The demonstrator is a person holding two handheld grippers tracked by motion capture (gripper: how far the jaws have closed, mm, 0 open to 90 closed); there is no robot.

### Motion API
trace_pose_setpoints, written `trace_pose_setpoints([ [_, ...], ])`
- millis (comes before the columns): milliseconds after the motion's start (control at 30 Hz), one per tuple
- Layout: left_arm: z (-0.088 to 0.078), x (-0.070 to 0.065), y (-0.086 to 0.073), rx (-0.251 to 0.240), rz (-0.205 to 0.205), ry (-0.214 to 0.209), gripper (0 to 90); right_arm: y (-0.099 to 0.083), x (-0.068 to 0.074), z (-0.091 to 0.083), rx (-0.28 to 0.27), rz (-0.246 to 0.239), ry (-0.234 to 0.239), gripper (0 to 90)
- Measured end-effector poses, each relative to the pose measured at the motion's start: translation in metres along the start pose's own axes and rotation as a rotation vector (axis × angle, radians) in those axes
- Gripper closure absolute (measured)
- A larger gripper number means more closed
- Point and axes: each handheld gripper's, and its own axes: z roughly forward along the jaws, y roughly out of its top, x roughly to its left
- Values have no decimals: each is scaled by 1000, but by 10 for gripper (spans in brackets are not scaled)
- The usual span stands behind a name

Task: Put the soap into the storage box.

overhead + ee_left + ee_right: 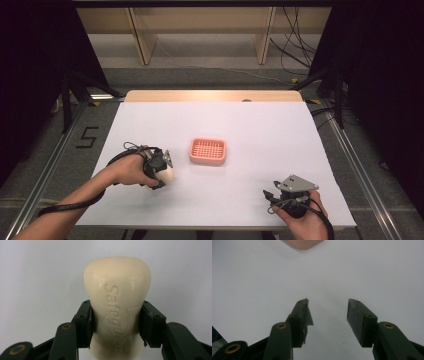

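Left gripper view: my left gripper (117, 322) pinches soap bar (117, 295), base cut off at 6 o'clock; right gripper (328, 315) spread, empty.

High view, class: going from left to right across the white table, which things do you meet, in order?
Left gripper clamped on the cream soap bar → pink slotted soap dish → right gripper, jaws open.
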Motion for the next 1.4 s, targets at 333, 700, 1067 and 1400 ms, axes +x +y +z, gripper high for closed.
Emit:
trace_pose_setpoints([
  [333,-5,2,6,-18,29,26,497,1,0,-2,0,2,-1,523],
  [700,-10,2,21,-40,63,43,497,2,0,-3,-16,-4,-15,516],
  [1067,-10,4,31,-52,91,40,497,0,-2,-5,-15,-2,-30,508],
  [1400,-11,9,43,-64,114,36,496,-5,-4,-7,-31,7,-47,506],
])
